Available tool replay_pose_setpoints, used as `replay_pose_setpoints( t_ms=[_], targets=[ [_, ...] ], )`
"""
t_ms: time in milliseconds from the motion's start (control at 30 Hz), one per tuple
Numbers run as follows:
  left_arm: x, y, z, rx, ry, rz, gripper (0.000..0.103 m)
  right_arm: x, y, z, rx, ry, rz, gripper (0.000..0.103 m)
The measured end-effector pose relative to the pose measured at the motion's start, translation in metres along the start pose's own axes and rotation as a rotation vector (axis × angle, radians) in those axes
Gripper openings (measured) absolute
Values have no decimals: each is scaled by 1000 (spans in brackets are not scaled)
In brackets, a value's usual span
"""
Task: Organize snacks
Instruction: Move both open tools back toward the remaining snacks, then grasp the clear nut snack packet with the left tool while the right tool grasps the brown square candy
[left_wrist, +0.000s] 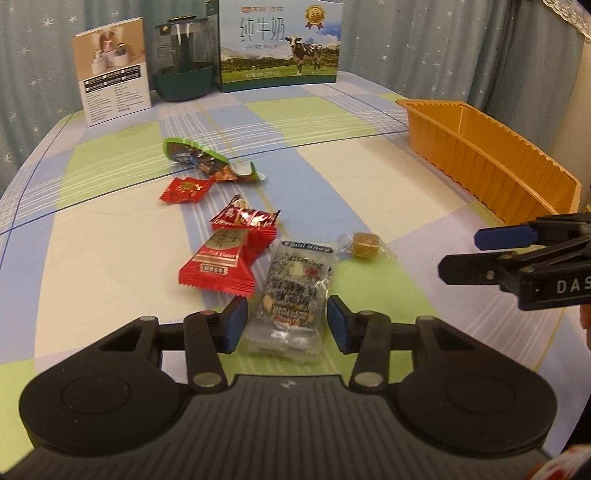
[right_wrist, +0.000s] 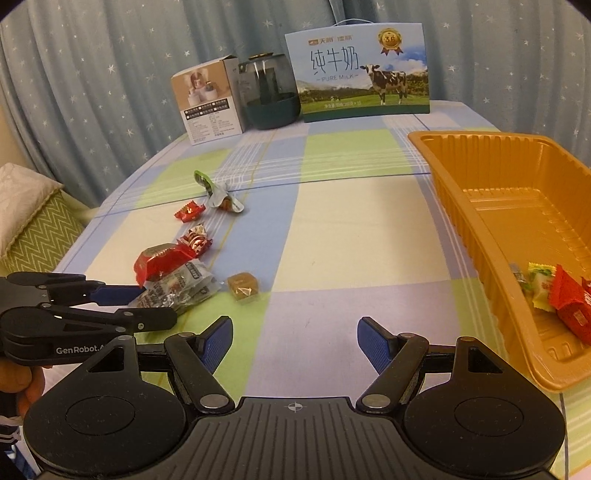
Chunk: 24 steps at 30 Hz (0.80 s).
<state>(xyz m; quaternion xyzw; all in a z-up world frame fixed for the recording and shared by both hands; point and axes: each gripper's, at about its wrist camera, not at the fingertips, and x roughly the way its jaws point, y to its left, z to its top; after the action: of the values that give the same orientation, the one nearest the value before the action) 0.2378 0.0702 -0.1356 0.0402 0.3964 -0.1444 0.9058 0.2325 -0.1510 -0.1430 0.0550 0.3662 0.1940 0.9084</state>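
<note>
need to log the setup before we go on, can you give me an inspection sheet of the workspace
surface: table under a checked cloth in blue, green and cream.
job's things: orange tray at the right with a few wrapped snacks inside; on the cloth lie a clear packet, a red date packet, other small red sweets, a green wrapper and a brown cube sweet.
clutter: milk carton, dark jar, small white box along the far edge.
grippers: left gripper open, fingers either side of the clear packet; right gripper open over bare cloth.
cables: nothing seen.
surroundings: starred blue curtain; cushion at left.
</note>
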Motion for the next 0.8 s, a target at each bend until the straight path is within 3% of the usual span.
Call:
replay_pose_setpoints(
  t_ms=[200, 467, 800],
  targets=[
    [2, -6, -1, 9, 3, 1, 36, 12, 2, 5, -32, -1, 7, 63],
    [-17, -13, -19, -68, 8, 36, 35, 32, 16, 13, -109, -17, 49, 52],
    [-21, -11, -26, -111, -18, 36, 36, 64, 45, 13, -315, -6, 54, 39]
  ],
)
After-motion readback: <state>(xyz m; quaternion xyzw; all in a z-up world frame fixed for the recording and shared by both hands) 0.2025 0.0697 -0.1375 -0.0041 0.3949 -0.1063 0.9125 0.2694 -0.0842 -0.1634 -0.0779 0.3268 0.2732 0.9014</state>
